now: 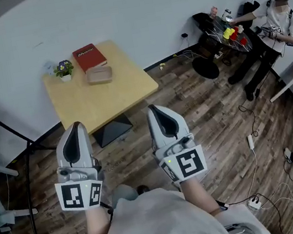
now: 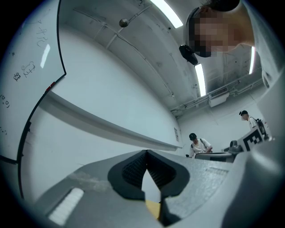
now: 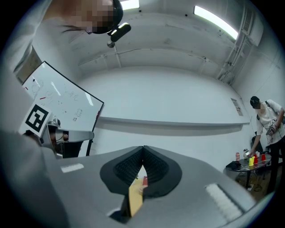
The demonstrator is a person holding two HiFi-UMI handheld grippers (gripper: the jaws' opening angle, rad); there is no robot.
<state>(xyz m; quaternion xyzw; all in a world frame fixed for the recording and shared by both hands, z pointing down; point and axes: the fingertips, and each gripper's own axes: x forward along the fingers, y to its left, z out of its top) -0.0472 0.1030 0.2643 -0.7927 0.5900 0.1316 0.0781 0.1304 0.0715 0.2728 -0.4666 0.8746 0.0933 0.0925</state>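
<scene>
Head view, seen from above: you hold the left tongs (image 1: 75, 130) and the right tongs (image 1: 155, 113) side by side, well apart from each other, both pointing toward 12 o'clock above the wooden floor (image 1: 208, 114). In the left gripper view the left tongs (image 2: 146, 153) are closed, the ribbed pads meeting at the tips with nothing between them; a yellow sliver of the counter (image 2: 152, 208) shows through the gap lower down. In the right gripper view the right tongs (image 3: 143, 149) are likewise closed and empty, and the same kind of gap frames a strip of the counter (image 3: 135, 196). The counter (image 1: 114, 94) lies just ahead of both tongs, its near edge between their tips. At its far end, at 12 o'clock, rest a red book (image 1: 89, 57), a small potted plant (image 1: 64, 70) at the book's 9 o'clock, and a tan container (image 1: 99, 74) just beside the book at its 6 o'clock. At 2 o'clock a person (image 1: 277, 15) stands at a round table (image 1: 222, 38).
</scene>
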